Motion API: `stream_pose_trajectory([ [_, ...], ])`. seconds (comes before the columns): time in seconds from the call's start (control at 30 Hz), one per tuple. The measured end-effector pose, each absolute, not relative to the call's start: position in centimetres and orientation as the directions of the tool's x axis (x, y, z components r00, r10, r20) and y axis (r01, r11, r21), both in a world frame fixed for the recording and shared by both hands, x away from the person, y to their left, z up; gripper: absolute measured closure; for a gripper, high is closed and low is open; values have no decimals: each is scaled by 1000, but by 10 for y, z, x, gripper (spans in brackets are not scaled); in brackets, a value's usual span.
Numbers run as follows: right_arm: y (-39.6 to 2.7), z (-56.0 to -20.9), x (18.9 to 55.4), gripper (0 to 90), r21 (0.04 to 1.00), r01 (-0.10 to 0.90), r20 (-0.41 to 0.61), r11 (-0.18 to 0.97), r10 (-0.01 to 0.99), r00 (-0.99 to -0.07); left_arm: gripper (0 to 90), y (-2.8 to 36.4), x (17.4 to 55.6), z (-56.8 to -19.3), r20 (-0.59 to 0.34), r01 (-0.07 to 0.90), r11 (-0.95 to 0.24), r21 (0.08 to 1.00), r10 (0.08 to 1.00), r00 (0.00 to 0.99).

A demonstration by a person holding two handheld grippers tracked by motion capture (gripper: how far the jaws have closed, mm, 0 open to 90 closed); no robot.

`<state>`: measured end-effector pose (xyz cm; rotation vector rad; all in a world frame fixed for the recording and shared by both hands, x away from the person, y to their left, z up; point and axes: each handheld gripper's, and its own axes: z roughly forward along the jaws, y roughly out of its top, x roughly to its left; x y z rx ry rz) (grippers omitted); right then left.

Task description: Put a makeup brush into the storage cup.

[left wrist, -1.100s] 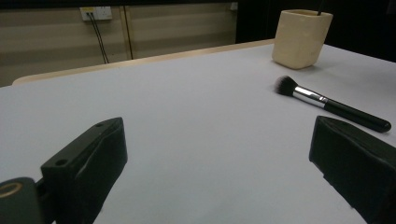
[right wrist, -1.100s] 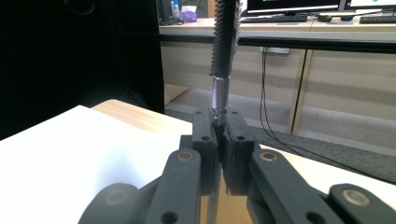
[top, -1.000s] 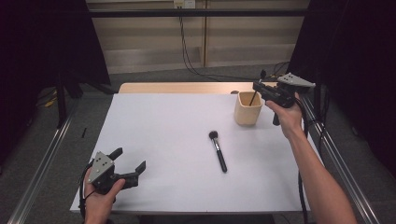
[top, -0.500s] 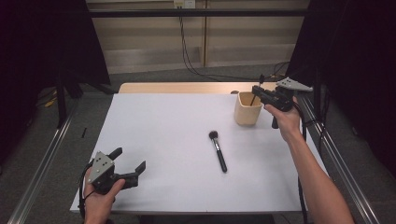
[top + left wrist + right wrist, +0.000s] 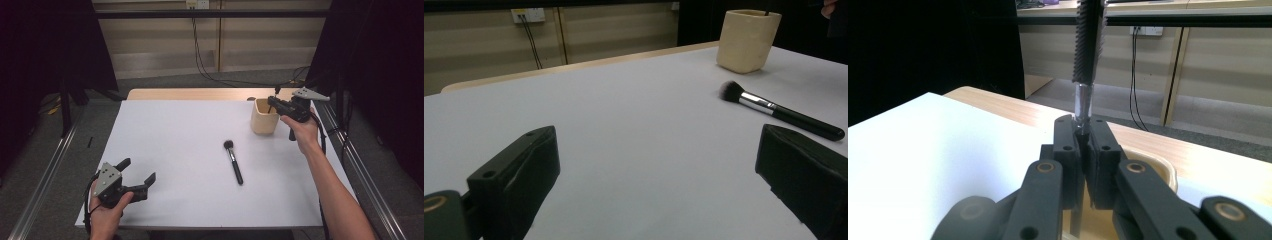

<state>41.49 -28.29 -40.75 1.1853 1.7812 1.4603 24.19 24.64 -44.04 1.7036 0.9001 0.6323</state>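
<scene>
1. the right gripper point(image 5: 274, 101) is clamped on a thin spiral brush point(image 5: 1088, 45), which stands upright with its bristle end on top.
2. it holds the brush over the beige cup point(image 5: 264, 117) at the far right of the white table point(image 5: 165, 145).
3. the left gripper point(image 5: 136, 173) rests at the near left with its jaws apart and holds nothing.
4. a black makeup brush point(image 5: 233, 161) lies flat at the middle of the table.

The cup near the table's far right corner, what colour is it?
The cup is a pale cream beige, plain with no pattern; it shows best in the left gripper view.
</scene>
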Motion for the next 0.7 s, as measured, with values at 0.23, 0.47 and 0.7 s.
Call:
stream_pose_trajectory([
  [0.23,-282,-414,416,847,952,305,133,17,874,-467,39,245,244,-440,-27,258,-148,955,820,571],
  [0.47,-282,-414,416,802,950,311,140,14,873,-468,40,247,243,-440,-26,261,-150,954,823,567],
  [0.7,-286,-416,413,622,942,334,165,-8,881,-444,39,247,243,-440,-24,261,-153,953,823,568],
])
